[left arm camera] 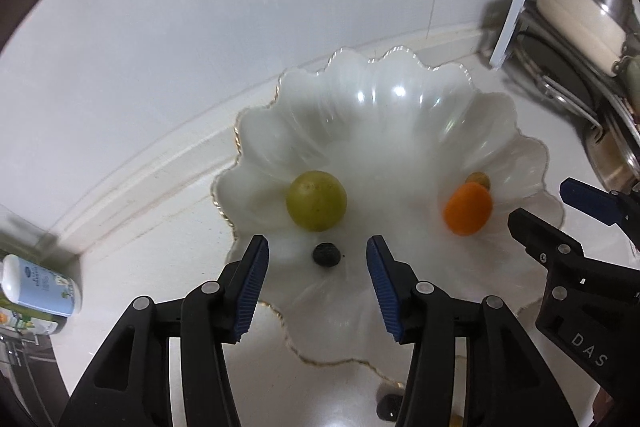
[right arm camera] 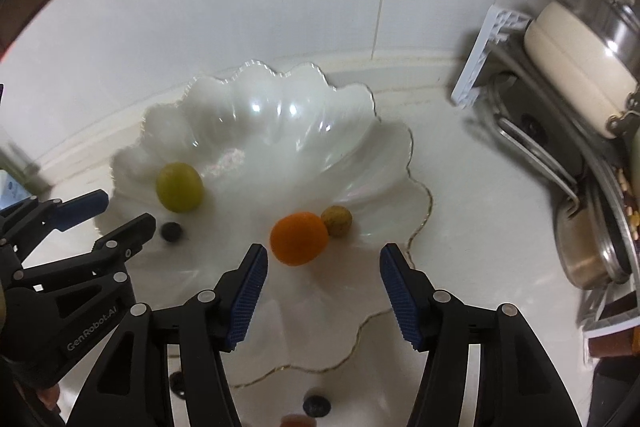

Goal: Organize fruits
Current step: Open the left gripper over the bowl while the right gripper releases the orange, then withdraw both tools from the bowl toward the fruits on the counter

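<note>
Fruits sit in white scalloped bowl (left arm camera: 400,99) on pale bench (right arm camera: 480,187): green plum (left arm camera: 316,200) left, orange kumquat (left arm camera: 467,209) right, touching a small brownish fruit (right arm camera: 337,221) behind it, dark blueberry (left arm camera: 326,255) near front. Left tongs (left arm camera: 318,285) spread above the blueberry, nothing pinched. Right tongs (right arm camera: 324,289) spread just short of the kumquat, nothing pinched. Cream pot (right arm camera: 576,67) far right, another dark berry (right arm camera: 316,405) on bench outside bowl.
</note>
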`<action>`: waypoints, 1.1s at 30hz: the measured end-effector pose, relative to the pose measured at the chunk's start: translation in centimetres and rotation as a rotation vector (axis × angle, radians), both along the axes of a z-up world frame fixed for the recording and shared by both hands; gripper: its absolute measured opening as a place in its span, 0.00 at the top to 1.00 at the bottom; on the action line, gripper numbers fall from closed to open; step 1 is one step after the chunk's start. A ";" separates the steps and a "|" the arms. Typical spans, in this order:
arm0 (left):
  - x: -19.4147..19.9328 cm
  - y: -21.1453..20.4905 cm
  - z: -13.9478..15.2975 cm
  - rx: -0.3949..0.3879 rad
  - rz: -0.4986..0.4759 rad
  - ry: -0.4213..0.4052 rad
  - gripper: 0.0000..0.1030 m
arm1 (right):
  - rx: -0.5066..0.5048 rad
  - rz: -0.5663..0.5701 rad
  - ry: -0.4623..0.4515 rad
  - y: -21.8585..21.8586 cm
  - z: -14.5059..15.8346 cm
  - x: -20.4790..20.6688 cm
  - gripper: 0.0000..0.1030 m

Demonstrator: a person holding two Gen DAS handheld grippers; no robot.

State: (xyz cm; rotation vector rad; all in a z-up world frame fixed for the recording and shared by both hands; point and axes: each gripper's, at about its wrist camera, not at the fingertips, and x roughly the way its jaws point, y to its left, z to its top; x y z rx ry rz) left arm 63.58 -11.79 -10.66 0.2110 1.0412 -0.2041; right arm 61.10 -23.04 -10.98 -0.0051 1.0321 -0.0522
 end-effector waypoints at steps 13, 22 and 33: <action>-5.2 1.2 5.0 -0.061 -0.012 -0.133 0.51 | 0.001 -0.017 -0.170 0.0 4.8 -6.1 0.42; -9.2 1.7 6.9 -0.093 -0.035 -0.208 0.51 | -0.007 -0.031 -0.277 0.3 7.3 -10.8 0.42; -14.5 2.4 9.4 -0.153 -0.066 -0.310 0.49 | -0.013 -0.044 -0.373 0.1 9.7 -16.2 0.42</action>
